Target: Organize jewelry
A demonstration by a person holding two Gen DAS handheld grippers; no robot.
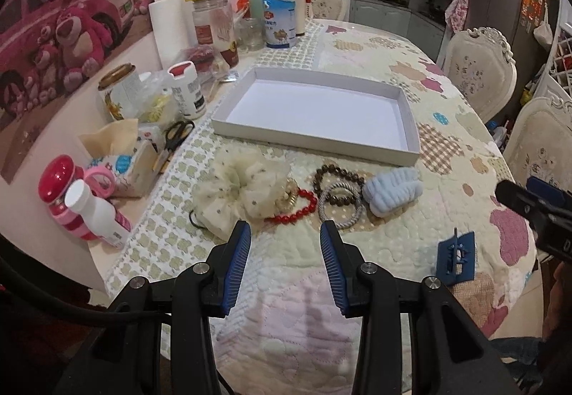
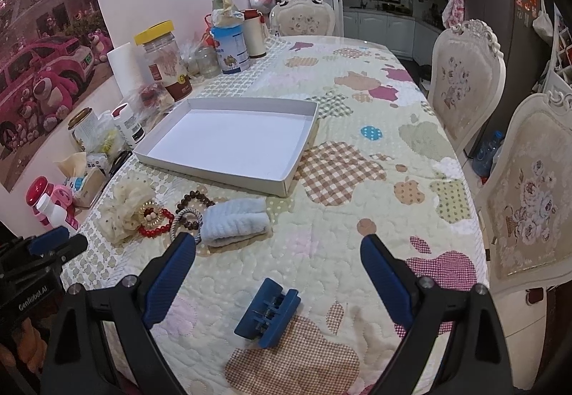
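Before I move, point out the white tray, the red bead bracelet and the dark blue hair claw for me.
white tray [image 1: 314, 108], left wrist view, on its bare floor.
red bead bracelet [image 1: 310, 206], left wrist view, on the beads at its right curve.
dark blue hair claw [image 2: 267, 312], right wrist view, on the middle of its body.

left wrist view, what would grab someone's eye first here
The empty white tray in the middle of the quilted table stands out most. Just in front of it lies a cluster: a cream scrunchie, a red bead bracelet and a pale blue hair clip. The open left gripper hovers before them.
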